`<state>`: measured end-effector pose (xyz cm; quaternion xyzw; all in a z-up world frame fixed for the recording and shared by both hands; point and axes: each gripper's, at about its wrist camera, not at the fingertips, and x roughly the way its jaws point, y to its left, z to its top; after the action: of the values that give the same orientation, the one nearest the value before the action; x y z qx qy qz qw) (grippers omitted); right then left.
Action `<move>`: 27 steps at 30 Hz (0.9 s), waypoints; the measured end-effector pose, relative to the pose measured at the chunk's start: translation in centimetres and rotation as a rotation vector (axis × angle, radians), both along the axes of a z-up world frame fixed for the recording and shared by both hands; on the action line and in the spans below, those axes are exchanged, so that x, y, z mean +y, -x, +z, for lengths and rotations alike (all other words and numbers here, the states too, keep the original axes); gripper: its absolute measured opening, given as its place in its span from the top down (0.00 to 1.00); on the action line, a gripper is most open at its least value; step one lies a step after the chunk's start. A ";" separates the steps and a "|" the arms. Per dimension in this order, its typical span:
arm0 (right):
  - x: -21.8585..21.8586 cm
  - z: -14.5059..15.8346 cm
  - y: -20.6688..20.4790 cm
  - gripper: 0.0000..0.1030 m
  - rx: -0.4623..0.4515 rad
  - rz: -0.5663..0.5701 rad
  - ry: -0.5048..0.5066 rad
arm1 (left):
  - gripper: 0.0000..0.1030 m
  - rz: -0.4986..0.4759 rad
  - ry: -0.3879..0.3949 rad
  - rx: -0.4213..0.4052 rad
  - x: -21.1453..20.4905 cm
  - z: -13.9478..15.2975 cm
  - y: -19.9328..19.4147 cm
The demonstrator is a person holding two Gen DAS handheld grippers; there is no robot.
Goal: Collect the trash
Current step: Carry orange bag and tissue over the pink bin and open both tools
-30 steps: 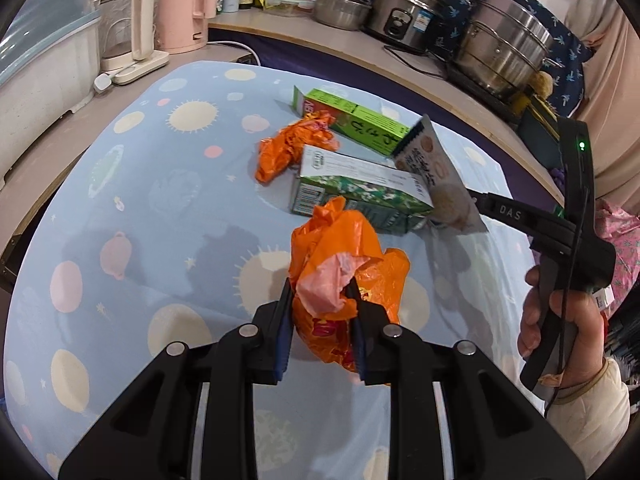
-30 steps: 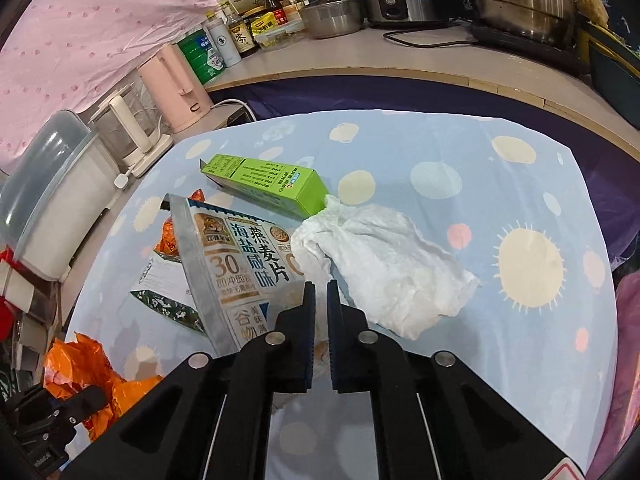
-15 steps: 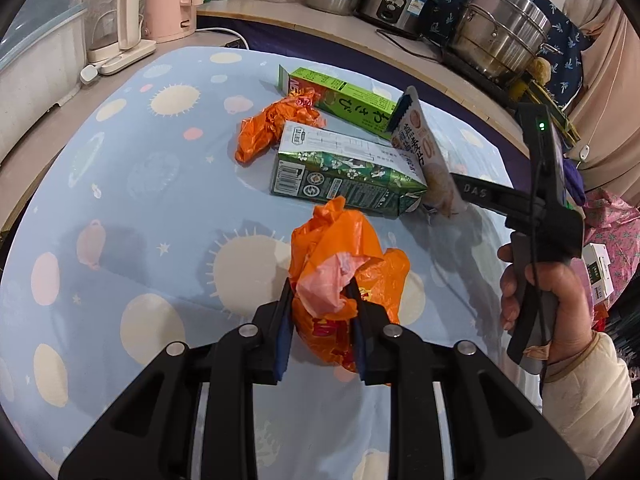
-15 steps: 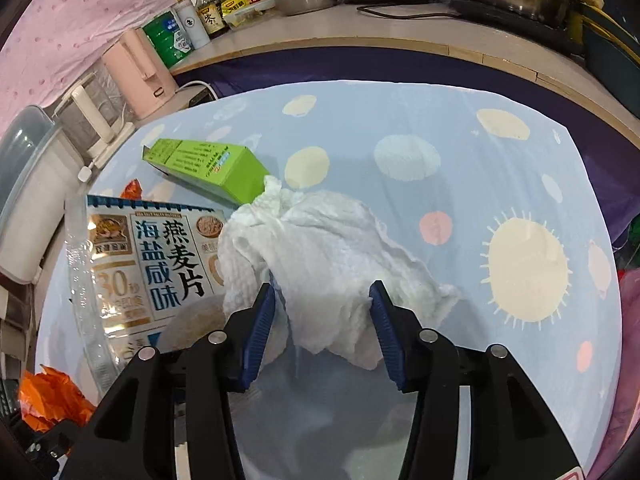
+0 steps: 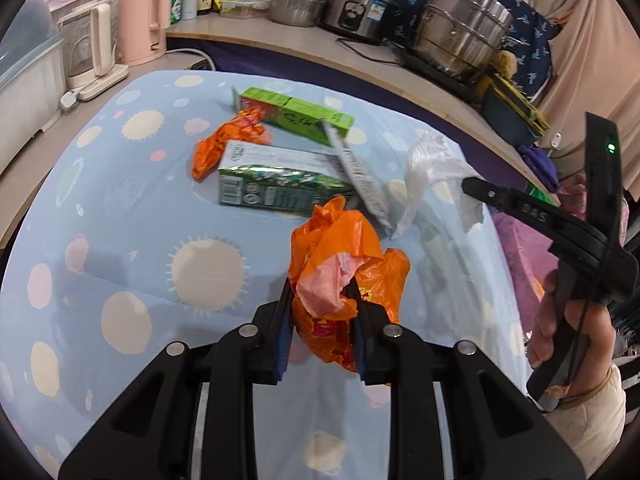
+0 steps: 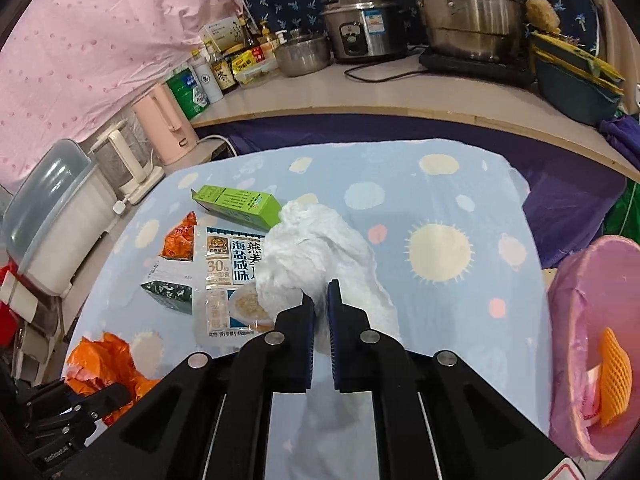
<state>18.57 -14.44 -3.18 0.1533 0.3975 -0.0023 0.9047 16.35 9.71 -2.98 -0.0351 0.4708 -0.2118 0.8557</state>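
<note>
My left gripper (image 5: 320, 300) is shut on a crumpled orange plastic bag (image 5: 340, 248) and holds it above the table. My right gripper (image 6: 319, 304) is shut on a white crumpled tissue (image 6: 316, 248), lifted off the cloth; it also shows in the left wrist view (image 5: 432, 164). On the table lie a silver oat snack packet (image 6: 228, 276), a green patterned carton (image 5: 276, 180), a bright green box (image 5: 296, 114) and a second orange wrapper (image 5: 224, 140).
A pink-lined trash bin (image 6: 592, 344) with an orange mesh piece inside stands right of the table. The blue dotted tablecloth (image 5: 120, 220) covers the table. Pots, a rice cooker (image 6: 364, 28), kettles and bottles line the counter behind.
My right gripper let go of the oat packet, closed on the white tissue and lifted it. The packet now lies on the table. My left gripper still holds the orange bag.
</note>
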 end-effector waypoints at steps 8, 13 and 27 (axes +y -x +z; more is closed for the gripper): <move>-4.5 4.9 8.8 0.93 -0.098 -0.099 -0.005 | 0.77 -0.109 0.021 -0.053 -5.4 2.9 3.1; -7.9 6.2 13.1 0.93 -0.122 -0.169 -0.012 | 0.77 -0.201 0.030 -0.086 -10.2 4.4 4.9; -19.8 3.7 19.5 0.93 -0.081 -0.390 0.011 | 0.77 -0.403 0.007 -0.159 -26.8 4.8 7.0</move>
<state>-0.94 -34.24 0.48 0.2227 0.3234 -0.1735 0.9032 9.39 -17.04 1.87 0.0737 0.3986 -0.3823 0.8304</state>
